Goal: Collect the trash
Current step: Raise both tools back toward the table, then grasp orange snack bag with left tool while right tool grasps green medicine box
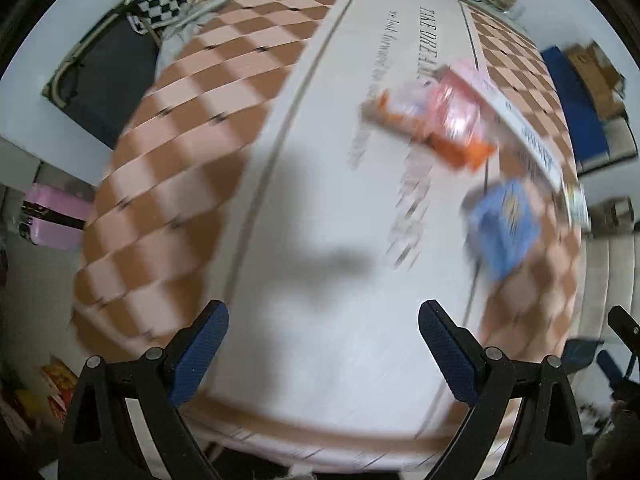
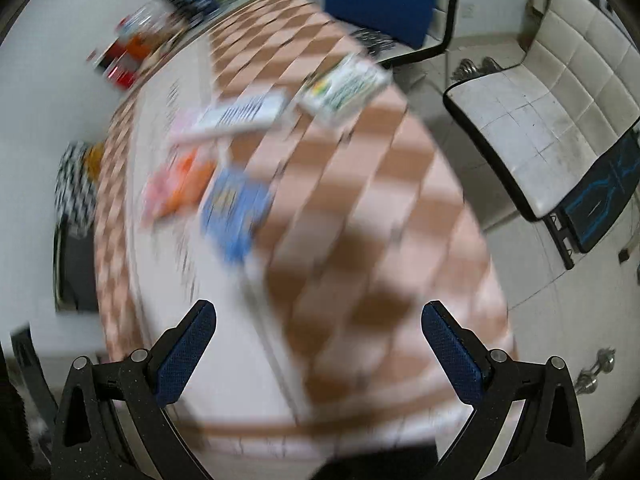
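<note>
On checkered cloth covering the surface: noted blurred litter, well ahead of both tools. Largest, white flat box; then green-printed pack; blue packet; pink-and-orange wrapper. Left gripper: jaws spread wide, holding nothing. Right gripper: likewise agape, empty.

Tablecloth reads "TAKE DREAMS"; rest blurred.
</note>
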### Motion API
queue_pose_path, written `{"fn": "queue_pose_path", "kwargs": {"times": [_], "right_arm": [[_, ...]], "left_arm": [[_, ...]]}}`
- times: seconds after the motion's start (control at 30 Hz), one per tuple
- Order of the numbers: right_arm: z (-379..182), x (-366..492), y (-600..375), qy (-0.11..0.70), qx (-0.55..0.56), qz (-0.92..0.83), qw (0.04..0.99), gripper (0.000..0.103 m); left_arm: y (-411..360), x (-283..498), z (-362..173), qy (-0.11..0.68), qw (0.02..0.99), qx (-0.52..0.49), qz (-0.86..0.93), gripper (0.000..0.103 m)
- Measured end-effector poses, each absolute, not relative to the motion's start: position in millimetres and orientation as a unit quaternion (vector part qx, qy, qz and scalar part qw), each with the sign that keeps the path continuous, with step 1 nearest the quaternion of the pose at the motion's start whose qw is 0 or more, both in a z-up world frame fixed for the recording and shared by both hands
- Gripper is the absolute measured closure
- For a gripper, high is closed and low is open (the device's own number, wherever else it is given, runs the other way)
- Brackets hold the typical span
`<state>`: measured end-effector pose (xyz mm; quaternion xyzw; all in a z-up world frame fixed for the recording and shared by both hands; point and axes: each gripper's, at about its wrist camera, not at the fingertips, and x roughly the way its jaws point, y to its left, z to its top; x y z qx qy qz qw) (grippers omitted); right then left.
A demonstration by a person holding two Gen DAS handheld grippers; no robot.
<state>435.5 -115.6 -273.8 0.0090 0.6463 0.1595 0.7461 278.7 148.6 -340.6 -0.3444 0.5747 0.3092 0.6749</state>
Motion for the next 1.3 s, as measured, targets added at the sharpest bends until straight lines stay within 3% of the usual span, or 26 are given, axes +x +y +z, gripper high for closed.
{"fn": "queue_pose_path", "kwargs": {"times": [0.2,0.37,0.43,0.5,0.57,0.67,0.73,0.93,1.3], "right_arm": [[-322,575,-101,0.668,0.114,0.073,0.731,0.000],[-361,637,-79,0.683,0.155,0.021,0.714,0.000],[-373,649,-72,0.684,0.156,0.010,0.712,0.000],[-380,656,-60,0.690,0.137,-0.003,0.710,0.002],[-386,658,-49,0.697,0.109,-0.011,0.709,0.020],[-383,653,-42,0.692,0.081,-0.009,0.717,0.023],[-381,651,-43,0.689,0.073,0.005,0.721,0.024],[-363,631,-52,0.675,0.038,0.052,0.735,0.025],[-309,559,-63,0.631,-0.027,0.154,0.760,0.025]], "left_arm": [[191,363,-367,0.563,0.636,-0.427,0.311,0.006],[220,404,-399,0.543,0.596,-0.501,0.314,0.010],[226,411,-406,0.540,0.586,-0.512,0.321,0.044],[229,418,-407,0.535,0.589,-0.509,0.329,0.053],[228,422,-400,0.533,0.608,-0.483,0.335,0.062],[224,422,-388,0.539,0.634,-0.439,0.339,0.073],[221,420,-381,0.542,0.646,-0.417,0.339,0.085],[213,394,-351,0.535,0.684,-0.356,0.346,0.094],[184,363,-293,0.507,0.751,-0.248,0.341,0.095]]}}
